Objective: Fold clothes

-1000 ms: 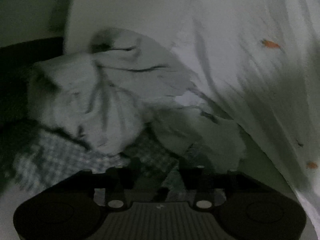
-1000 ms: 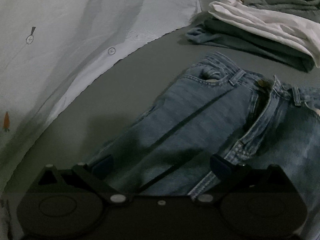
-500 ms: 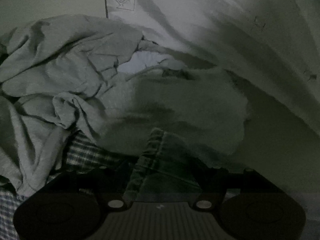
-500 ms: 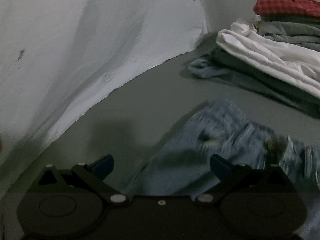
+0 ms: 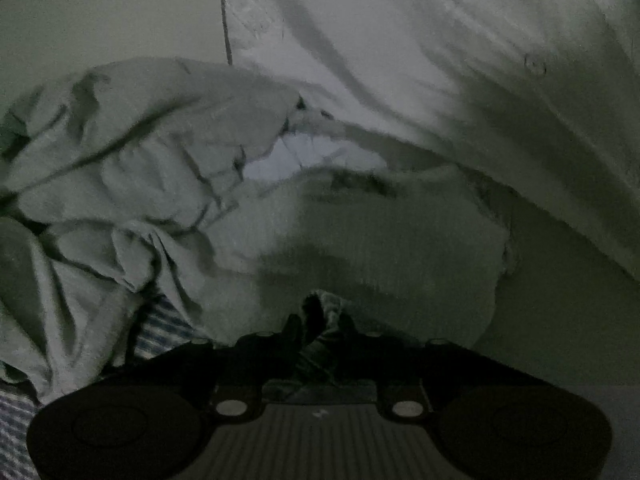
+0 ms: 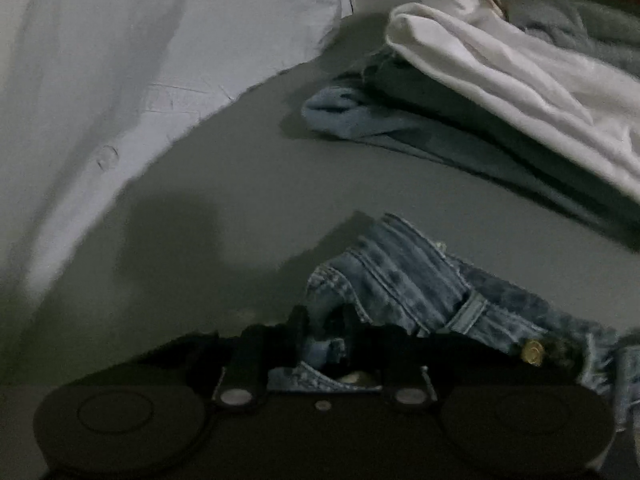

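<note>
Blue jeans lie on the grey bed surface, waistband and brass button toward the right wrist camera. My right gripper has its jaws closing, and a bunch of the waistband's corner sits pinched between the narrow fingers. In the left wrist view my left gripper is also closing. A dark fold of denim is squeezed up between its fingertips. The rest of the jeans is hidden below both gripper bodies.
Crumpled grey garments are heaped ahead and left of the left gripper, over a checked cloth. White bedding rises behind. A stack of folded clothes lies far right, and a printed white sheet lies at left.
Both grippers went from wide open to pinched on denim. The right one slid along the jeans to the waistband corner. The left one moved over the grey pile to the jeans' hem.
</note>
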Available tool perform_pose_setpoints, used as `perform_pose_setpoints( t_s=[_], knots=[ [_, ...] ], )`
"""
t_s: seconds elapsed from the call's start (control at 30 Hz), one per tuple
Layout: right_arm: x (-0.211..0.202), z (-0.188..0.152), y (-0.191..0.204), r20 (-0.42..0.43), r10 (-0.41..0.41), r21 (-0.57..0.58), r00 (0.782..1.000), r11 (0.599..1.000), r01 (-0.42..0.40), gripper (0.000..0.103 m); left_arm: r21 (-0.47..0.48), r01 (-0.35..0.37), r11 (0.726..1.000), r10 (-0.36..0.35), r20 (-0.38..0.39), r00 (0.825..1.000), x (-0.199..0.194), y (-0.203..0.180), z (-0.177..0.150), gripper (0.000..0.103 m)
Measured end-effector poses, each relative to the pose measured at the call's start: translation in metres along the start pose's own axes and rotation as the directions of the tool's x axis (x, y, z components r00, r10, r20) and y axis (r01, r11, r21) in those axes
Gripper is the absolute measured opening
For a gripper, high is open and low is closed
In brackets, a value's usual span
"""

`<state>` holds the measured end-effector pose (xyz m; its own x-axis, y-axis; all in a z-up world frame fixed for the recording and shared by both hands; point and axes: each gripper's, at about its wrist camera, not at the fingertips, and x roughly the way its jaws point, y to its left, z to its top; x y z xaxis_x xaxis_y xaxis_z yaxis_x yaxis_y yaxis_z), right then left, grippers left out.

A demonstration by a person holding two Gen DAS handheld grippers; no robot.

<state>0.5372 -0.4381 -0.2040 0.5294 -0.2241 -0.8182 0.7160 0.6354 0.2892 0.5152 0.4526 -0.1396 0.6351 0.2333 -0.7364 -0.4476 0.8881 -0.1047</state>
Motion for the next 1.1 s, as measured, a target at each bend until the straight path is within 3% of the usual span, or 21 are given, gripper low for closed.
perform_pose_setpoints(
  t_s=[0.13,0.2,0.3,0.43,0.5,0.57,0.6,0.67,0.73,0.8,1.0,1.1],
  knots=[
    [-0.019,0.008,-0.020,0.067,0.095,0.101,0.993,0.990,-0.101,0.012,-0.030,-0.003,1.000,0.006,0.104,0.995,-0.032,-0.003,0.022,0.021],
    [-0.029,0.016,-0.024,0.122,0.133,0.151,0.984,0.977,-0.151,0.011,-0.055,0.036,0.998,-0.027,0.153,0.988,-0.046,-0.005,0.038,0.020],
    [-0.044,0.027,-0.024,0.224,0.142,0.158,0.964,0.971,-0.180,0.010,-0.005,0.079,0.997,-0.077,0.211,0.974,-0.053,-0.024,0.060,0.019],
    [-0.028,0.047,-0.026,0.246,0.131,0.174,0.960,0.969,-0.177,0.010,-0.009,0.123,0.992,-0.119,0.204,0.972,-0.018,-0.056,0.085,0.020],
    [-0.007,0.049,-0.019,0.195,0.113,0.135,0.974,0.981,-0.141,0.013,-0.022,0.042,0.999,-0.038,0.148,0.988,0.021,-0.072,0.090,0.022],
    [0.003,0.044,-0.009,0.173,0.066,0.073,0.983,0.994,-0.079,0.025,-0.012,-0.079,0.997,0.080,0.072,0.994,0.050,-0.084,0.091,0.026],
    [0.000,0.041,-0.004,0.187,0.055,0.043,0.981,0.997,-0.064,0.050,-0.016,-0.101,0.995,0.102,0.039,0.994,0.060,-0.087,0.091,0.026],
    [-0.016,0.033,0.007,0.248,0.034,-0.009,0.968,0.999,-0.033,0.073,-0.072,-0.033,0.997,0.036,0.034,0.999,0.056,-0.087,0.085,0.027],
    [-0.034,0.021,0.012,0.281,0.039,-0.094,0.959,0.995,-0.013,0.079,-0.080,0.026,0.996,-0.020,0.074,0.997,0.039,-0.087,0.071,0.048],
    [-0.047,0.008,0.014,0.282,0.048,-0.194,0.958,0.981,0.008,0.086,-0.051,0.018,0.999,-0.015,0.056,0.998,0.025,-0.089,0.057,0.063],
    [-0.073,-0.054,0.005,0.188,0.064,-0.403,0.980,0.915,0.018,0.098,-0.011,0.057,0.998,-0.058,-0.091,0.994,-0.030,-0.089,-0.012,0.064],
    [-0.089,-0.097,-0.003,0.148,0.084,-0.482,0.985,0.876,-0.002,0.100,0.015,0.079,0.997,-0.076,-0.121,0.990,-0.069,-0.094,-0.053,0.075]
  ],
)
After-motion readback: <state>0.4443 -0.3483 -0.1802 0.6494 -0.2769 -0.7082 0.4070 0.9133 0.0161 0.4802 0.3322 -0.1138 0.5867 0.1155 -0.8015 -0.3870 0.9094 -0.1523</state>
